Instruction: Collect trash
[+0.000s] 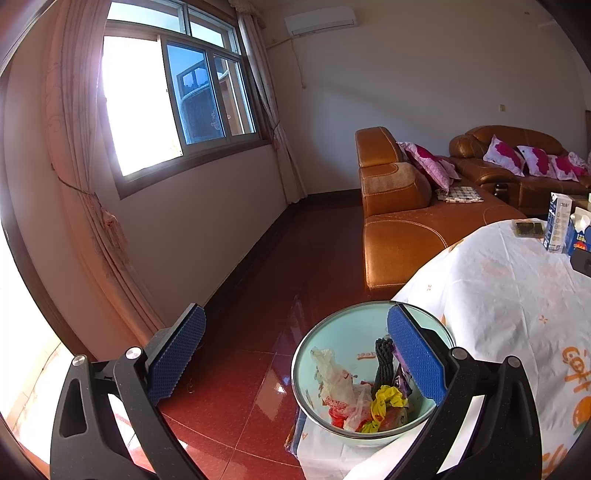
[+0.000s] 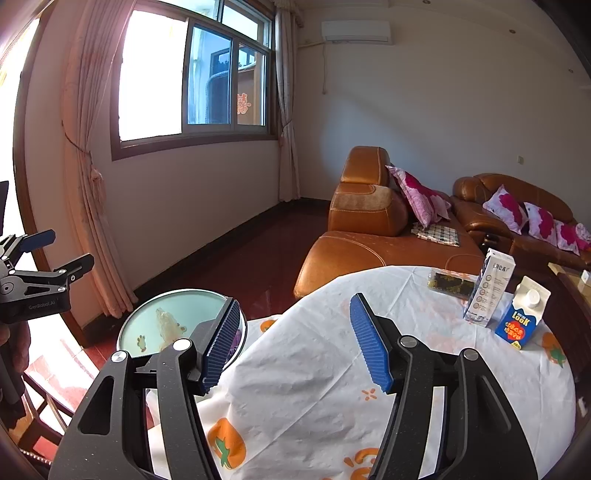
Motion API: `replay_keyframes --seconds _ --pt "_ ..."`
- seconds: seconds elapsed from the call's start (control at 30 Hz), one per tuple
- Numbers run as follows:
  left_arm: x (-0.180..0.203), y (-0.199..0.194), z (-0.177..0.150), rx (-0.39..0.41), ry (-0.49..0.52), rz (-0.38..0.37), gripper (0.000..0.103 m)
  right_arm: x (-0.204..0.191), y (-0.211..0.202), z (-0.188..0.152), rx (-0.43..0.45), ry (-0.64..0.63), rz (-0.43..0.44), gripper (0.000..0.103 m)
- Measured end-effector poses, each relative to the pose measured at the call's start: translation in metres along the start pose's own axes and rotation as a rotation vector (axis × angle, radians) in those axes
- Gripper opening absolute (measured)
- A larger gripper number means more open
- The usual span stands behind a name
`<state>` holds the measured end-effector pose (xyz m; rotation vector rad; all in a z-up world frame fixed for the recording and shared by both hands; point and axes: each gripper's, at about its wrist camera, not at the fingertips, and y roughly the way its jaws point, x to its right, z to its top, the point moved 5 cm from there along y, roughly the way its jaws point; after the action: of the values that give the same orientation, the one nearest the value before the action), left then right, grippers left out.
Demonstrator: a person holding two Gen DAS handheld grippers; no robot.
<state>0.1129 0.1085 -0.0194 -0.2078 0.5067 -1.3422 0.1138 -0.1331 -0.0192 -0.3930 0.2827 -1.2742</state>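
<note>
1. My left gripper [image 1: 295, 354] stands released, blue pads wide apart and holding nothing; its right finger hangs over the rim of the bowl.
2. My right gripper [image 2: 295, 343] is also released, with only the tablecloth showing between its pads.
3. The pale green bowl [image 1: 325, 332] sits at the table's near-left edge. Inside lies the trash [image 1: 354, 398]: a crumpled clear bag with red print, a yellow wrapper, a purple one and a dark ridged piece.
4. The table [image 2: 314, 369] wears a creased white cloth printed with orange fruit.
5. Farther across it stand a tall white milk carton [image 2: 489, 288] and a blue-and-white carton [image 2: 521, 317] just beside it, with a dark flat packet [image 2: 450, 282] behind.
6. Beyond lie a red tiled floor [image 1: 240, 369], orange leather sofas [image 2: 369, 236] with pink cushions, a curtained window [image 2: 192, 74] and a wall air conditioner [image 2: 356, 31].
</note>
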Motion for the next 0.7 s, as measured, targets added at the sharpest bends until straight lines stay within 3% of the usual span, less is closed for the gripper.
replay_keyframes --seconds 0.7 --pt "0.0088 0.0021 -0.0027 -0.01 0.031 0.016 0.097 0.0056 0.0026 -0.0086 -0.006 0.001 -0.006 0.064"
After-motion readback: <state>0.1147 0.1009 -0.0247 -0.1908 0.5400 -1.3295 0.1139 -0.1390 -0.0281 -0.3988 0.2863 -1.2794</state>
